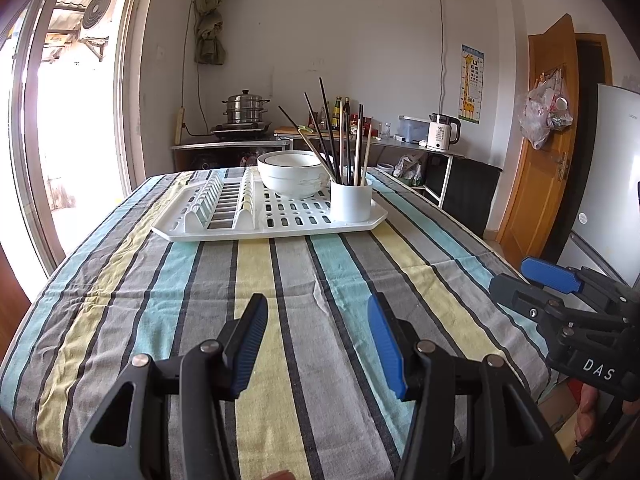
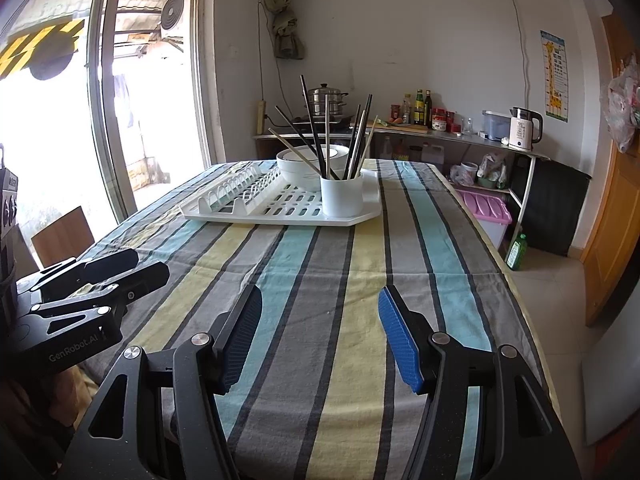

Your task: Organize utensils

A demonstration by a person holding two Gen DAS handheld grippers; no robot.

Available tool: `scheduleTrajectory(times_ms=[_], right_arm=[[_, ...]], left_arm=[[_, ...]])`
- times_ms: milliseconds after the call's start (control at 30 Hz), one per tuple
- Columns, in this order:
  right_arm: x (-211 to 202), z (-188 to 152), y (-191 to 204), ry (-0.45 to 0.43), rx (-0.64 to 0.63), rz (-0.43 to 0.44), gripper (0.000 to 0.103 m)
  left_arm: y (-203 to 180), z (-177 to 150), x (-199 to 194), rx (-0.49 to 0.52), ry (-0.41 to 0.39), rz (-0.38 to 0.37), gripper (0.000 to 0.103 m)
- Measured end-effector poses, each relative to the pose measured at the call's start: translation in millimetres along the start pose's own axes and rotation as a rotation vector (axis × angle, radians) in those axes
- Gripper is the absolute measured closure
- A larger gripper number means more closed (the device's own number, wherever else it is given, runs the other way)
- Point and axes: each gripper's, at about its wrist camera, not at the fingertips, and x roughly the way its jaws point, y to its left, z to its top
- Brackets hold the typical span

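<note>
A white drying rack lies at the far end of the striped tablecloth. On it stands a white cup holding several black and wooden chopsticks. Behind the cup sit stacked white bowls. My left gripper hovers open over the near part of the table, nothing between its fingers. My right gripper is also open and empty, beside it to the right. Each gripper shows at the edge of the other's view: the right gripper, the left gripper.
The striped table has bare cloth between grippers and rack. Beyond it a counter carries a steamer pot, bottles and a kettle. A pink-lidded bin and a green bottle stand on the floor right of the table.
</note>
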Motion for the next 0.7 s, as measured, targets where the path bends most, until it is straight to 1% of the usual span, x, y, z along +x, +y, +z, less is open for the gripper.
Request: scheduleTrajectory(times_ms=[700], right_arm=[[0.3, 0.2, 1.4, -0.002, -0.002, 0.001, 0.042]], left_arm=[[-1.4, 0.1, -0.5, 0.001, 0.002, 0.006, 0.049]])
